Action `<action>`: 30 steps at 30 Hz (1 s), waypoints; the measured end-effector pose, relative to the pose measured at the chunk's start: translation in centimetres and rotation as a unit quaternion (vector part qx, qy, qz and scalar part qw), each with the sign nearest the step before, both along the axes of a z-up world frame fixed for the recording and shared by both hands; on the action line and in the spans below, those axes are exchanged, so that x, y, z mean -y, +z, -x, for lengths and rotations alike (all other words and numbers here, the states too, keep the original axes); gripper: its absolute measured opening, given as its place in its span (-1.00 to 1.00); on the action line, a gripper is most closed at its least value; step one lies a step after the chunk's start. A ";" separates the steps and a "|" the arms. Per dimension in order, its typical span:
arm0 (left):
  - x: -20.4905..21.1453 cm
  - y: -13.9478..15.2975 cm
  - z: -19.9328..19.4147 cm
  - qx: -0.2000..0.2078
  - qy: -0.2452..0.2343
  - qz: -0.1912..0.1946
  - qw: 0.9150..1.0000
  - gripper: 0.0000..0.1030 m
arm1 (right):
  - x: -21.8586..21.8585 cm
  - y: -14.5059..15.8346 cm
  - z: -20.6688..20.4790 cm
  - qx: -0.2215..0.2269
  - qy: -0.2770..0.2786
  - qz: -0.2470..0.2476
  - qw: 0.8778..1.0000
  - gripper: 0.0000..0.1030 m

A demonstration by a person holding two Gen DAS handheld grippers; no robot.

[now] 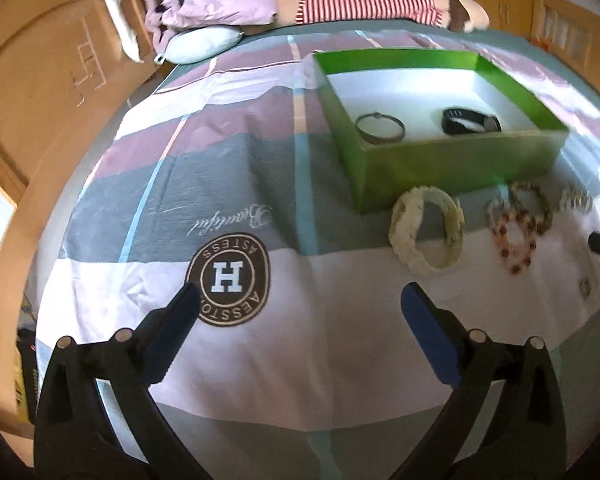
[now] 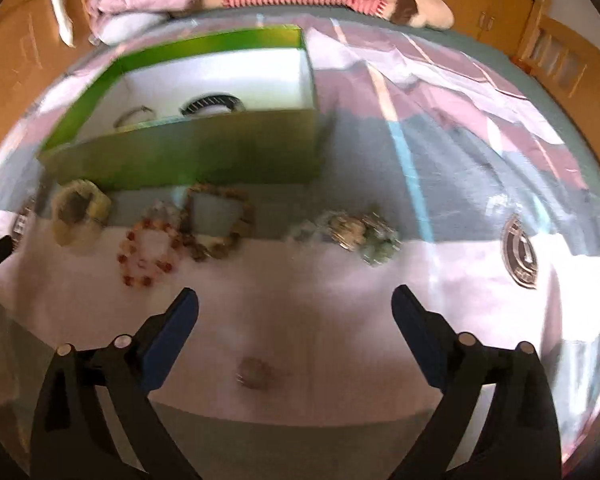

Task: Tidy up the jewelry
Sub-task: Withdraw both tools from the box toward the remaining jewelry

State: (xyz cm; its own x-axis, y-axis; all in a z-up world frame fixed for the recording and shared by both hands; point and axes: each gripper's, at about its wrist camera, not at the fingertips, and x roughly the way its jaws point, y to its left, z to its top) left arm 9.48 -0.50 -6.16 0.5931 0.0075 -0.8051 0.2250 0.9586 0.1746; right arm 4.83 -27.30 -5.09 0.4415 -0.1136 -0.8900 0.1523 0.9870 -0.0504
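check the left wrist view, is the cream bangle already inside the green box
No, the cream bangle lies on the bedspread just outside the green box.

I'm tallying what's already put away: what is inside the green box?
Inside the green box: a thin metal bangle and a black bracelet on its white floor. The near wall hides the floor's front strip, so anything there can't be seen.

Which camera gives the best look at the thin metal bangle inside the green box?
The left wrist view: the metal bangle lies sharp and whole on the white floor of the green box, beside a dark band. In the right wrist view the bangle is blurred and partly hidden behind the box's front wall.
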 end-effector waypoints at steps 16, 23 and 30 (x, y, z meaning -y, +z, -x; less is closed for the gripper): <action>3.9 0.1 1.0 -0.007 -0.045 -0.005 0.999 0.96 | 3.8 3.1 1.5 0.013 -0.038 0.072 0.997 0.97; 6.7 0.6 -0.7 -0.022 -0.050 -0.026 0.998 0.96 | 6.6 2.0 -0.3 -0.034 -0.076 0.096 0.992 0.97; 7.3 1.2 -2.7 -0.037 -0.030 -0.028 0.998 0.96 | 9.3 2.6 -2.9 -0.033 -0.046 -0.047 0.997 0.97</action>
